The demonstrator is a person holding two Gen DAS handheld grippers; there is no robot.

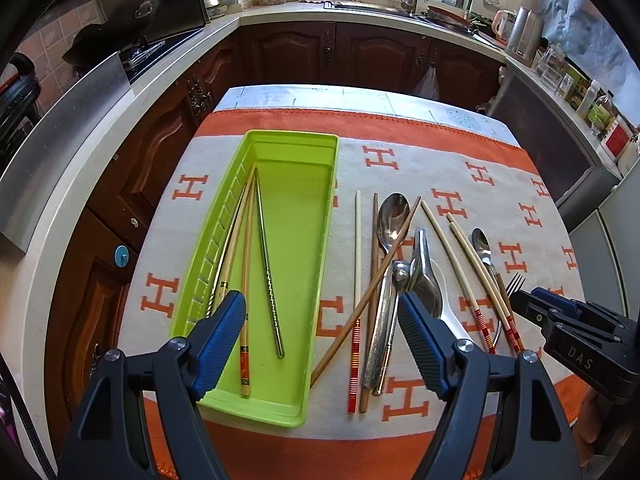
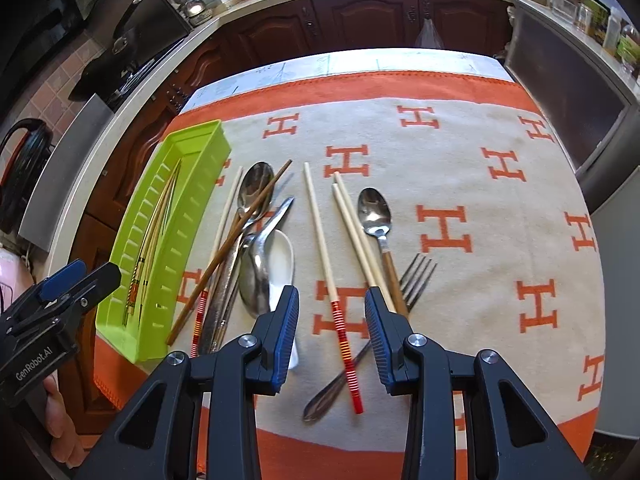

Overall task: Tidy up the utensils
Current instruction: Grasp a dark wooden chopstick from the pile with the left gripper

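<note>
Sorting chopsticks into the green tray [image 1: 280, 404], which already holds 4; left gripper [image 1: 322, 340] gapes wide, empty; right gripper [image 2: 332, 336], narrower, empty, straddles a red-banded chopstick [image 2: 322, 256]; I'd say descend, pinch.

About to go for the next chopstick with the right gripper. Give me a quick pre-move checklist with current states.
1. Right gripper empty, jaws apart: ok.
2. Target lined up: the cream chopstick with the red-striped end runs between the jaws: ok.
3. Target free of clutter: nothing lies across it; the fork and the chopstick pair sit to its right: ok.
4. Pads touching the chopstick: cannot tell; they look above the cloth.
5. Tray has room: four chopsticks at its left side, the rest bare: ok.
6. Left gripper clear of the path: open, empty, over the tray's right wall: ok.
</note>
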